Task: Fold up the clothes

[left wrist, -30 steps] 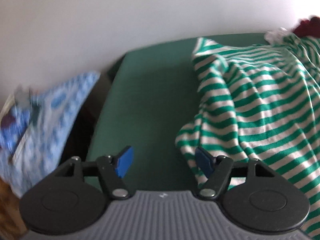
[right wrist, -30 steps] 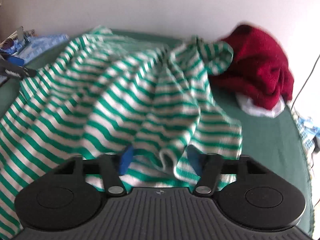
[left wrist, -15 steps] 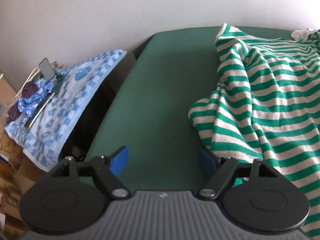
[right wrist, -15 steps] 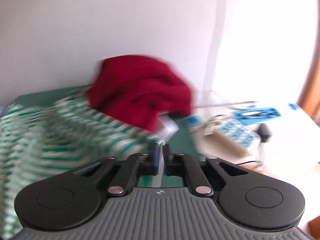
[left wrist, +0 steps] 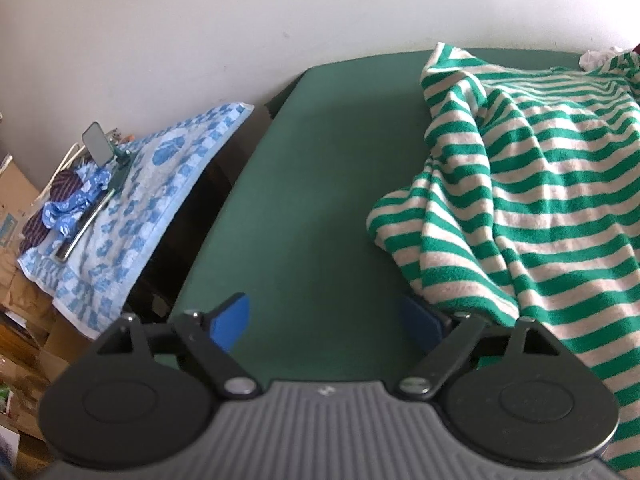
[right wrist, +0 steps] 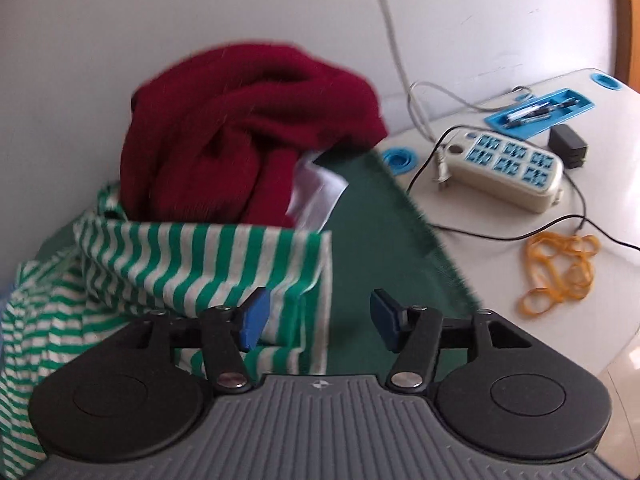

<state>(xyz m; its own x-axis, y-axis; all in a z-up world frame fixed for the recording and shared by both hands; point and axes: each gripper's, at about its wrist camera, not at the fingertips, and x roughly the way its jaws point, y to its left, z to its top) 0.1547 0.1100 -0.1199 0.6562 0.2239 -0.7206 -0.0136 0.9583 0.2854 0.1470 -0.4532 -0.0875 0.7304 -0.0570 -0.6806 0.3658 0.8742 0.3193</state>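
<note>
the green-and-white striped garment (left wrist: 540,200) is seen lying crumpled on the green surface (left wrist: 312,208), spread over its right part in the left wrist view, with the left part of the surface left bare. the left tongs (left wrist: 326,322) are held low over the near edge of the surface; their jaws are spread wide and are opening, and only bare green cloth is seen between the blue pads (left wrist: 232,316). a fold of the striped garment is draped over the right-hand finger, but it is not pinched.

in the right wrist view the right tongs (right wrist: 318,316) are pointed at the far corner of the garment (right wrist: 224,256). their jaws are spread and opening; the straight edge of the striped cloth lies between them, just beside the left pad (right wrist: 254,316), and it is not pressed by either pad. behind the striped cloth a dark red garment (right wrist: 240,136) is heaped against the white wall (right wrist: 200,8), with a piece of white cloth (right wrist: 316,188) showing under it.

to the right of the green surface a power strip (right wrist: 508,168), a blue tray with pens (right wrist: 540,114), a black adapter (right wrist: 568,146), cables and a tangle of yellow rubber bands (right wrist: 560,264) are seen on a white desk (right wrist: 520,336). in the left wrist view a blue patterned towel (left wrist: 148,196) is spread beside the green surface, with a small mirror (left wrist: 96,146) and crumpled blue fabric (left wrist: 76,200) on it.
</note>
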